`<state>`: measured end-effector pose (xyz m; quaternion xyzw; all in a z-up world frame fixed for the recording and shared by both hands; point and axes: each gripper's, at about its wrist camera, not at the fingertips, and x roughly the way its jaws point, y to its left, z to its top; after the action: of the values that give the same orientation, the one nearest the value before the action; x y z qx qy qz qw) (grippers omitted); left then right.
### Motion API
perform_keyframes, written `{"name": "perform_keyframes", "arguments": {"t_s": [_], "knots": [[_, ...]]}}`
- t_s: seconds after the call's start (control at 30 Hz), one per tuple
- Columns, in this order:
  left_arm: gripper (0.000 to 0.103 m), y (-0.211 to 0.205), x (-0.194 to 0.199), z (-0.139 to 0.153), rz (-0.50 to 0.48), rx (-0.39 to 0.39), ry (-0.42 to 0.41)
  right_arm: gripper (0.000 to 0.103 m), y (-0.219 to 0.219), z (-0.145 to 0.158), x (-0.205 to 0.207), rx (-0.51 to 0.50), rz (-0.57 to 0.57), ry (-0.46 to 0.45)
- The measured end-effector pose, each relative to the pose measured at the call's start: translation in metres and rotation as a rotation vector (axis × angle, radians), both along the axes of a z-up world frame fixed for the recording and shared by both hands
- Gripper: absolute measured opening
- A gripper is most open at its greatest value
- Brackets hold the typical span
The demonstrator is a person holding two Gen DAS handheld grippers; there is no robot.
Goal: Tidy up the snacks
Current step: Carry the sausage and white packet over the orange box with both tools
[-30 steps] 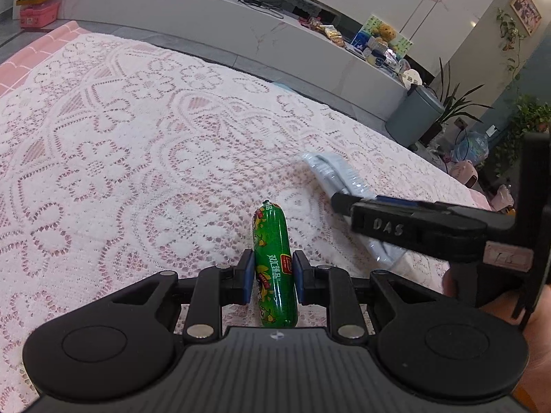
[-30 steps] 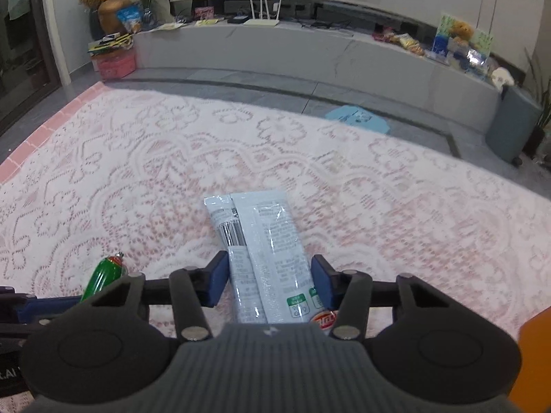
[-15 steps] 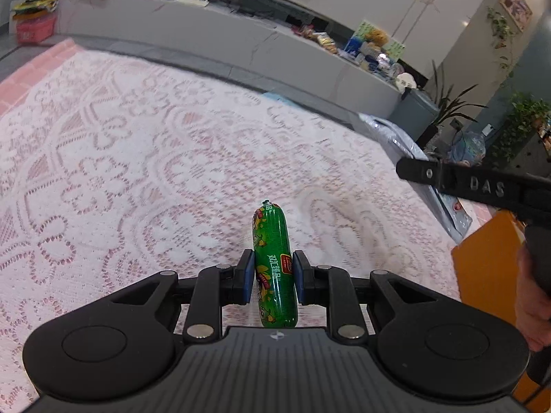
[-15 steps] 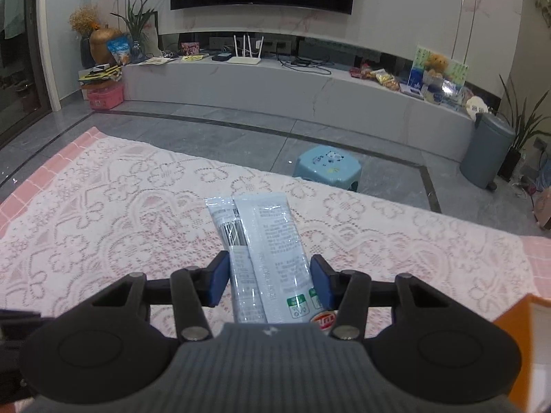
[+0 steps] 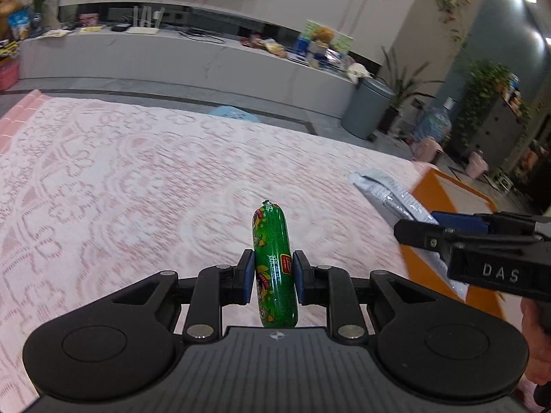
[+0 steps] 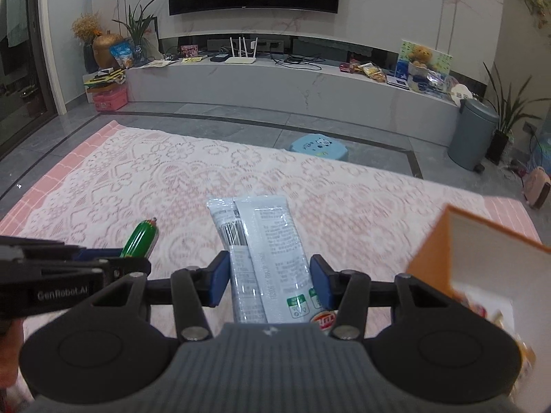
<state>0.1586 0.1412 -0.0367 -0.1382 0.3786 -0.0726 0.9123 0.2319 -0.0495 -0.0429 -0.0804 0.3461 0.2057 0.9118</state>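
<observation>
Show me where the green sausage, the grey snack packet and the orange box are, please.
green sausage (image 5: pixel 273 261), left wrist view, middle of its wrapper.
grey snack packet (image 6: pixel 272 247), right wrist view, its printed back.
orange box (image 6: pixel 430 258), right wrist view, its near outer wall.

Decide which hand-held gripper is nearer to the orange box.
Right. The right hand-held gripper, holding the pale snack packet, is just beside the orange box. The left hand-held gripper, clamping the green sausage, sits farther off, beyond the right one.
</observation>
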Motion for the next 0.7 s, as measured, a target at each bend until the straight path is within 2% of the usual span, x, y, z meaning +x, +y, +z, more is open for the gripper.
{"name": "perform_keyframes", "arguments": {"t_s": [0.13,0.27,0.5,0.7], "knots": [[0.025,-0.026,-0.010,0.010,-0.049,-0.012,-0.008,0.049,-0.034,0.006,-0.027,0.006,-0.018,0.005],[0.025,-0.057,-0.021,0.016,-0.113,-0.060,-0.009,0.049,-0.072,0.011,-0.052,0.012,-0.050,0.003],[0.025,-0.126,-0.023,0.035,-0.252,-0.109,-0.013,0.049,-0.143,0.019,-0.077,0.009,-0.131,0.006],[0.025,-0.182,-0.008,0.039,-0.356,-0.071,0.012,0.049,-0.198,0.013,-0.089,-0.011,-0.203,0.031]]}}
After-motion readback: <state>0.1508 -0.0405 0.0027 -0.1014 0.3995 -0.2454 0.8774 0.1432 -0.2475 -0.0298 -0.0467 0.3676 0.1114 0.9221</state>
